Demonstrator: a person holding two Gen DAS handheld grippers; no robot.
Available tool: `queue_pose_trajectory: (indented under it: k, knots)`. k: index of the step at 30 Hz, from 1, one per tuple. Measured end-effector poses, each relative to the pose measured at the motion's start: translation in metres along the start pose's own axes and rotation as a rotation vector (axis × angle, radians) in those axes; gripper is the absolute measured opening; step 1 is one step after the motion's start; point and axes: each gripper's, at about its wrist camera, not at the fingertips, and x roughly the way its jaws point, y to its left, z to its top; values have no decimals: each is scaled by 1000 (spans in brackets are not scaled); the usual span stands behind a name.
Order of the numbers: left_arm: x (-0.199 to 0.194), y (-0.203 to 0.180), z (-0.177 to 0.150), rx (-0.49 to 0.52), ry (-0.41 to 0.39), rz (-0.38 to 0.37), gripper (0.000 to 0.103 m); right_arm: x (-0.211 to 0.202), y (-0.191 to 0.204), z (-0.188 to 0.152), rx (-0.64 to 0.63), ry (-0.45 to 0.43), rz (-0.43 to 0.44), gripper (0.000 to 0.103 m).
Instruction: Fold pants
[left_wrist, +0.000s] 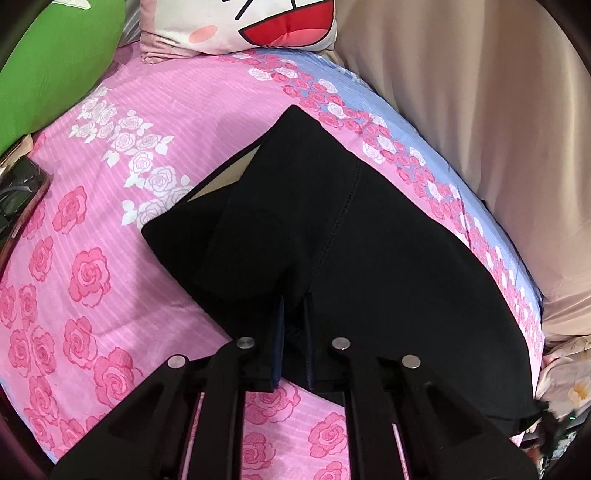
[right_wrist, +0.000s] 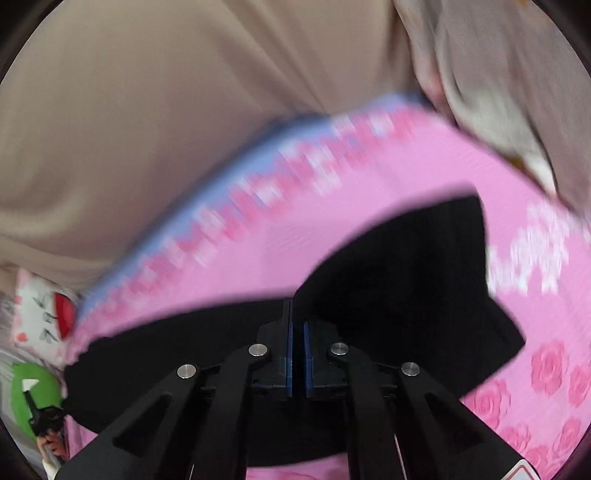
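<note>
Black pants (left_wrist: 369, 240) lie partly folded on a pink bedsheet (left_wrist: 92, 221) printed with roses. A seam runs down their middle and one corner points toward the far side of the bed. My left gripper (left_wrist: 293, 317) is shut, pinching a raised bunch of the pants' near edge between its blue pads. The right wrist view is motion-blurred. There the pants (right_wrist: 406, 277) spread across the sheet (right_wrist: 332, 206), with a flap lifted on the right. My right gripper (right_wrist: 297, 314) is shut, its pads nearly touching, and black fabric gathers into a cleft at its tips.
A green plush cushion (left_wrist: 55, 55) and a cartoon-face pillow (left_wrist: 240, 26) sit at the head of the bed. Beige cloth (left_wrist: 480, 110) hangs along the sheet's blue edge. A dark device (left_wrist: 18, 195) lies at the left, and pale floral fabric (left_wrist: 565, 384) at the right.
</note>
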Motion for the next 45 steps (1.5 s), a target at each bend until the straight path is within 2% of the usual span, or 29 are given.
queue_pose_trajectory:
  k: [2,3,4,5,8,9,11,13,14,16,18,19,21,27,30,34,38,40,41,43,44,45]
  knots:
    - [-1,0,1,16,5,7,9,-39,16,6,-59,-117,72,3]
    - [-1,1,0,22,4,8,9,-56,18,3,-92,-158,86,3]
    - [1,0,-1,29,6,11,9,-58,12,0,-101,-156,57,3]
    - [2,0,-2,39,5,15,9,-49,0,-4,-91,-114,18,3]
    - [4,1,-4,49,3,28,8,10,-62,-37,45,123,-70,3]
    - [3,1,-4,48,5,27,9,17,-70,-44,60,145,-68,3]
    - [1,2,-2,44,13,25,8,13,-74,-49,85,114,-29,6]
    - [-2,3,1,40,25,21,8,8,-72,-49,87,110,-27,14]
    - [-4,3,2,41,28,20,8,7,-71,-48,91,105,-28,21]
    - [-7,2,6,46,39,25,7,3,-75,-47,119,97,-4,45]
    - [-10,-1,9,66,47,39,7,-2,-80,-49,152,83,9,60]
    - [-11,-3,9,77,47,49,7,-4,-80,-48,156,72,7,66]
    - [-16,-7,10,98,48,62,7,-8,-77,-50,161,60,5,72]
    - [-30,2,13,75,41,39,7,-7,-85,-52,275,68,37,73]
    - [-34,9,7,68,52,27,7,-12,-84,-58,270,57,33,73]
    - [-22,14,2,66,88,52,7,-7,-80,-63,239,68,-9,74]
    - [-13,11,1,68,93,77,7,-9,-79,-59,274,50,26,74]
    - [-10,8,0,81,92,93,7,-10,-76,-50,276,39,35,82]
    - [-9,8,0,84,90,97,7,-9,-77,-47,277,37,29,83]
    - [-7,7,0,81,91,100,7,1,-83,-38,302,38,-16,81]
    - [-7,8,1,77,92,99,7,7,-85,-34,313,43,-21,72]
    - [-7,8,2,74,93,97,7,15,-84,-26,298,52,-28,20]
